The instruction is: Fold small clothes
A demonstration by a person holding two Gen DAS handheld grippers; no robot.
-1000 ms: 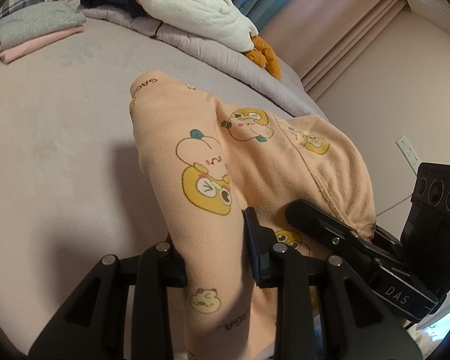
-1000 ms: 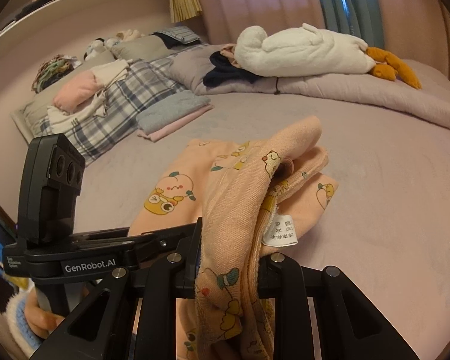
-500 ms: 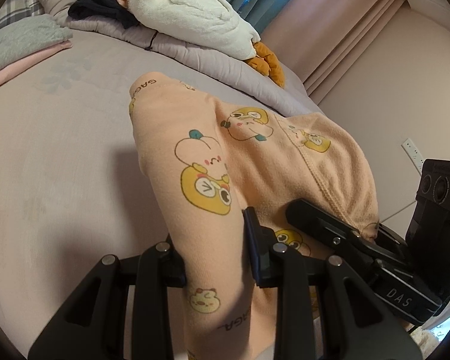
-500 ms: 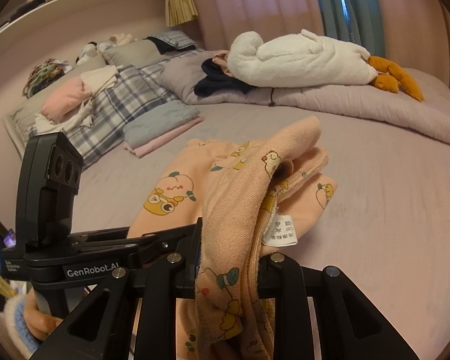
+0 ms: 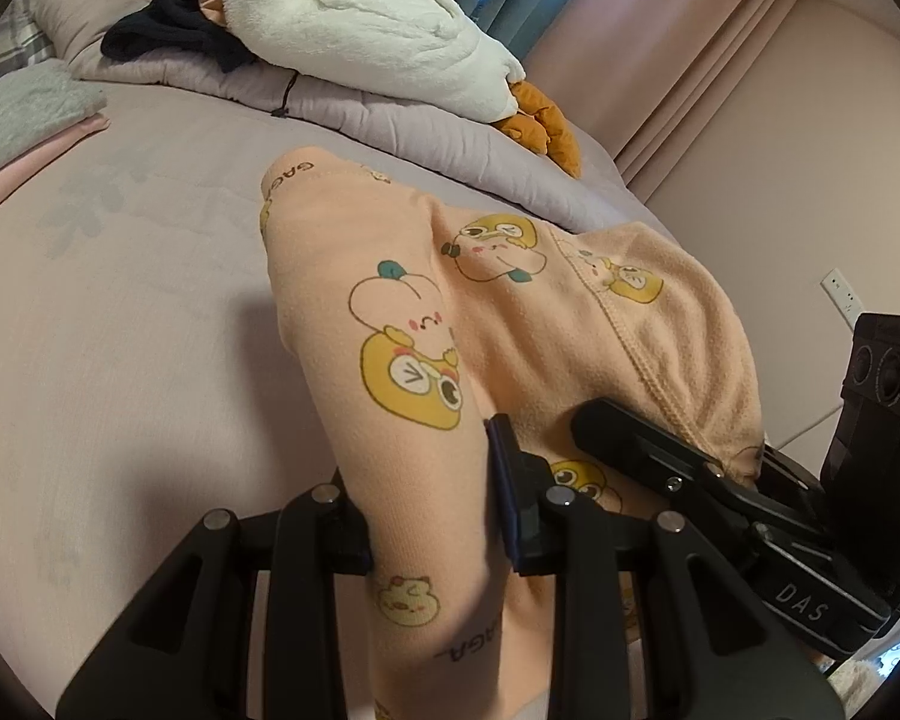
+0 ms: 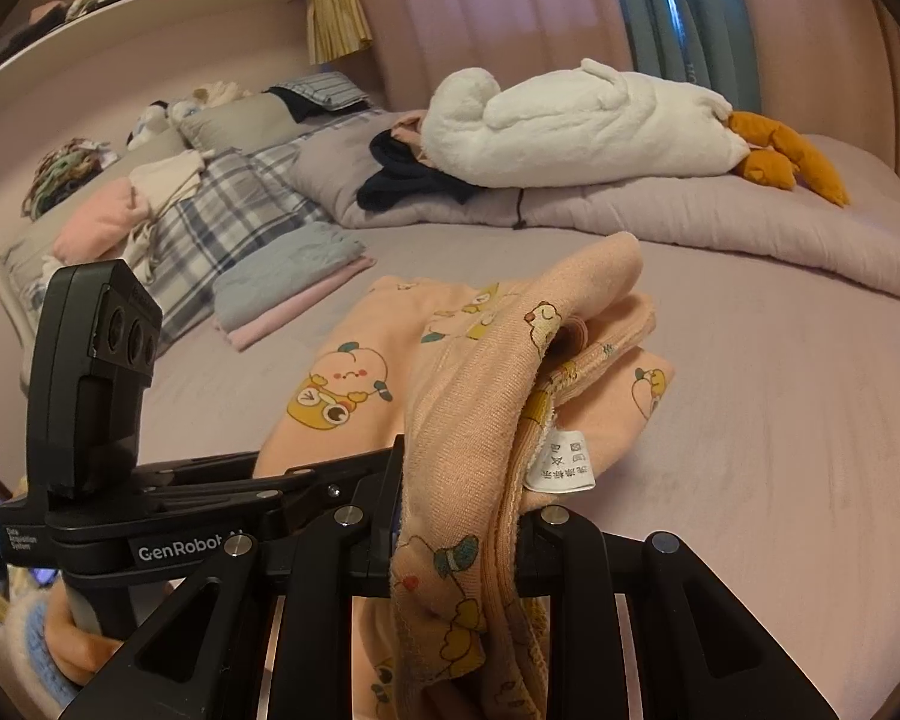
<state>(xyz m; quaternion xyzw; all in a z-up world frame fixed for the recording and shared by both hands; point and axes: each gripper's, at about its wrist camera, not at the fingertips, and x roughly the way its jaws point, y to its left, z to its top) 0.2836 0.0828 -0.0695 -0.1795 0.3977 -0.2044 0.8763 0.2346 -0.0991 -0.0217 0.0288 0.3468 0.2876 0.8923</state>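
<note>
We see left gripper (image 5: 429, 516) clamped on peach printed garment (image 5: 510, 324); right gripper (image 6: 459, 516) pinching bunched, possibly waistband, edge. Garment's far end drapes onto lilac bed (image 6: 780, 372); white plush goose (image 6: 576, 120) behind.

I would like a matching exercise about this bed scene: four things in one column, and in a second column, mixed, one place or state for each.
Things:
1. peach garment
2. plush goose
3. care label
4. grey and pink stack

Places or states:
A. lies on the rolled duvet
B. lies folded on the bed, beside the plaid blanket
C. clamped in both the left gripper and the right gripper
D. hangs white from the garment's edge

Pairs: 1-C, 2-A, 3-D, 4-B
</note>
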